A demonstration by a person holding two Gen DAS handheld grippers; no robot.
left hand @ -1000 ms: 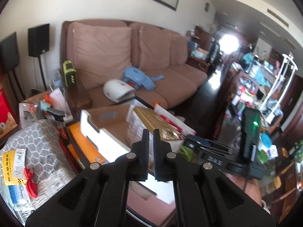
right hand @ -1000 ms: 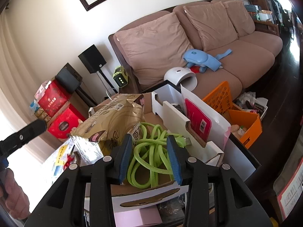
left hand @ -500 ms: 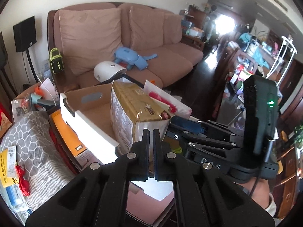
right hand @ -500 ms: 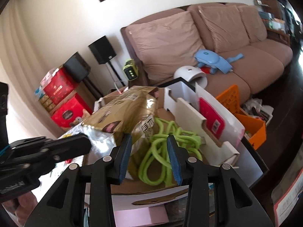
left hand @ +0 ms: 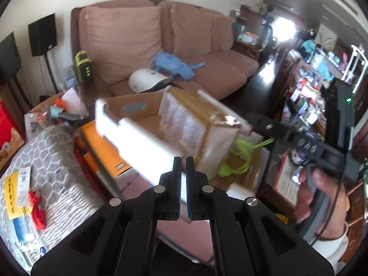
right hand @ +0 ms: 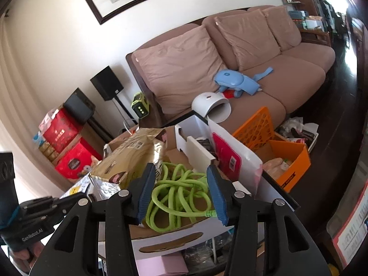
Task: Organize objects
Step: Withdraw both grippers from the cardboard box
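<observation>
An open cardboard box (right hand: 174,241) with white outer walls holds a gold foil bag (right hand: 131,154) and a coil of bright green rope (right hand: 179,195). My right gripper (right hand: 181,188) hovers over the rope. Its blue-padded jaws are opening, with the coil below and between them and neither pad pressing on it. My left gripper (left hand: 183,168) is shut with nothing in it, just in front of the box's white near wall (left hand: 142,142). The left wrist view also shows the gold bag (left hand: 202,124) standing in the box and the rope (left hand: 237,161) beside it. The left gripper (right hand: 69,201) shows at the lower left of the right wrist view.
A brown sofa (right hand: 264,69) behind the box carries a blue toy (right hand: 237,80) and a white dome device (right hand: 211,105). An orange crate (right hand: 276,147) stands right of the box, red gift boxes (right hand: 66,147) to the left. A grey patterned package (left hand: 46,161) lies at the left. A hand (left hand: 319,188) holds the right tool.
The right gripper's jaws have spread wider over the rope. The left gripper has tipped down and sunk toward the box's near wall, still shut.
</observation>
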